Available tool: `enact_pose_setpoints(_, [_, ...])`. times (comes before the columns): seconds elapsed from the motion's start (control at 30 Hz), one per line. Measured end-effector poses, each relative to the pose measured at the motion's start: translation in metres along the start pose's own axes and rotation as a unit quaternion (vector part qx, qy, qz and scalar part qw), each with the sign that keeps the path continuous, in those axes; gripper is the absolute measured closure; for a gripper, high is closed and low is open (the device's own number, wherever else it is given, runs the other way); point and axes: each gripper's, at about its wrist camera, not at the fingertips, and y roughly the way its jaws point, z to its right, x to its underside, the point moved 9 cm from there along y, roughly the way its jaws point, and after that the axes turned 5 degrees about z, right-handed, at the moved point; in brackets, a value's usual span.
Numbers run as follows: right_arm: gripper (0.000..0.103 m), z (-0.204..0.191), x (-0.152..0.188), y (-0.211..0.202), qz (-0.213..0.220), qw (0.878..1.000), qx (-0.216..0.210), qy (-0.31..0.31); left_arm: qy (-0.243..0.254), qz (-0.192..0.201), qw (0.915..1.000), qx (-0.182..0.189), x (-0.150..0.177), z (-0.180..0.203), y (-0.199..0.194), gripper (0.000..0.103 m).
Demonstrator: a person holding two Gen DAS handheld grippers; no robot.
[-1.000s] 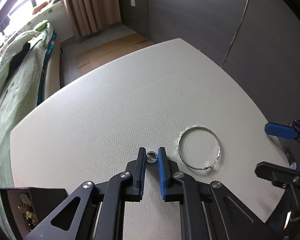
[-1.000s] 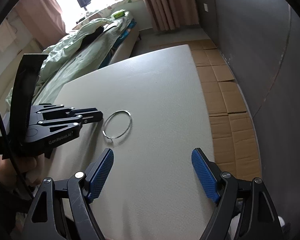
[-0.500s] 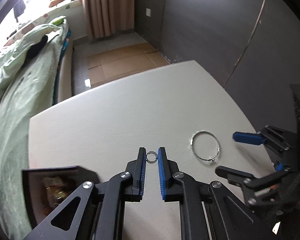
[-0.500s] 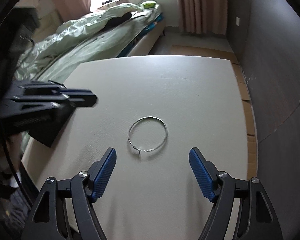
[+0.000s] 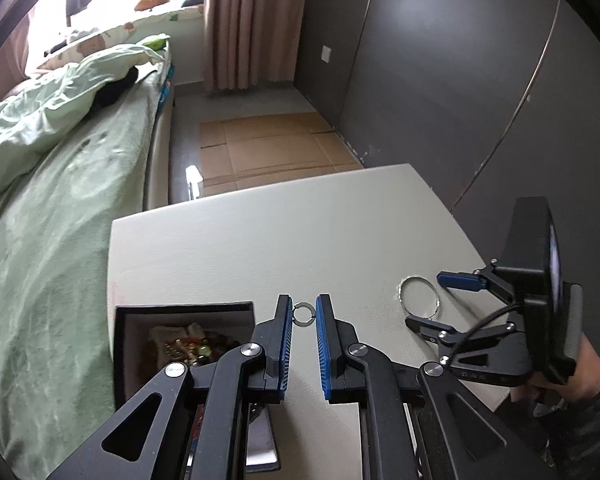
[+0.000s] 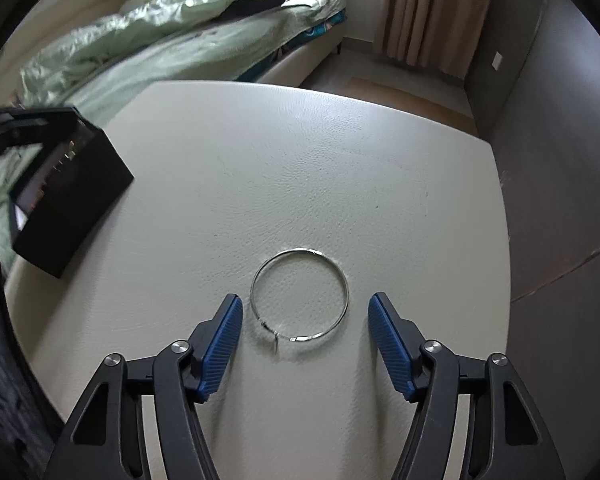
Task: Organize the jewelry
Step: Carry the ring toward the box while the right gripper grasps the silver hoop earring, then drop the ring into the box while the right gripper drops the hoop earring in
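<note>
Between the left gripper point(image 5: 304, 316) jaws sits the small ring point(image 5: 303, 314), pinched at its sides near the tips and held up above the surface point(image 5: 260, 248), its open face turned toward the wrist camera. Just left and below, the black box point(image 5: 180, 312) stands open with jewelry piled inside. Over on the right, the right gripper point(image 6: 305, 318) has its jaws spread wide, one on each side of the bangle point(image 6: 299, 295), which lies flat on the surface with its clasp end pointing back toward the camera. Compared with a second ago, the ring has been lifted and carried beside the box, and the right gripper has closed in on the bangle.
</note>
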Motion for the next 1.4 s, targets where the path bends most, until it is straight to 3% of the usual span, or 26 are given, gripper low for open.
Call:
enact_pose_setpoints(0.1, [0.042,0.001,-0.002,0.000,-0.008,1.000,0.004,-0.002,-0.007,0.005,1.0000,0.001,0.001,-0.006,-0.006,0.091])
enact_pose_setpoints(0.17, [0.052,0.003,-0.004,-0.001,-0.011,1.000,0.007,0.003,-0.014,0.008,0.9999,0.001,0.003,-0.012,-0.011,0.091])
enact_pose_setpoints(0.43, [0.053,-0.003,-0.009,-0.004,-0.013,1.000,-0.008,0.018,-0.034,0.016,0.9993,-0.001,0.007,-0.036,-0.027,0.091])
enact_pose_setpoints(0.73, [0.053,-0.039,-0.034,-0.025,0.016,0.999,-0.026,0.009,-0.060,0.010,0.9981,-0.002,0.016,-0.063,-0.038,0.090])
enact_pose_setpoints(0.9, [0.053,-0.064,-0.052,-0.040,0.034,0.999,-0.034,-0.003,-0.098,-0.002,0.9950,0.022,0.024,-0.076,-0.043,0.090])
enact_pose_setpoints(0.93, [0.053,-0.069,-0.055,-0.043,0.037,0.999,-0.036,-0.005,-0.102,-0.006,0.9944,0.027,0.025,-0.077,-0.044,0.086])
enact_pose_setpoints(1.0, [0.053,-0.078,-0.060,-0.049,0.044,0.998,-0.043,-0.008,-0.106,-0.007,0.9940,0.027,0.027,-0.080,-0.047,0.061])
enact_pose_setpoints(1.03, [0.053,-0.082,-0.063,-0.051,0.047,0.998,-0.046,-0.008,-0.108,-0.002,0.9938,0.028,0.027,-0.081,-0.050,0.043])
enact_pose_setpoints(1.07, [0.053,-0.087,-0.066,-0.054,0.050,0.997,-0.051,-0.008,-0.112,0.010,0.9932,0.031,0.026,-0.083,-0.055,0.039])
enact_pose_setpoints(1.4, [0.053,-0.139,-0.084,-0.072,0.071,0.994,-0.084,-0.025,-0.124,0.026,0.9918,0.013,0.039,-0.104,-0.083,0.039])
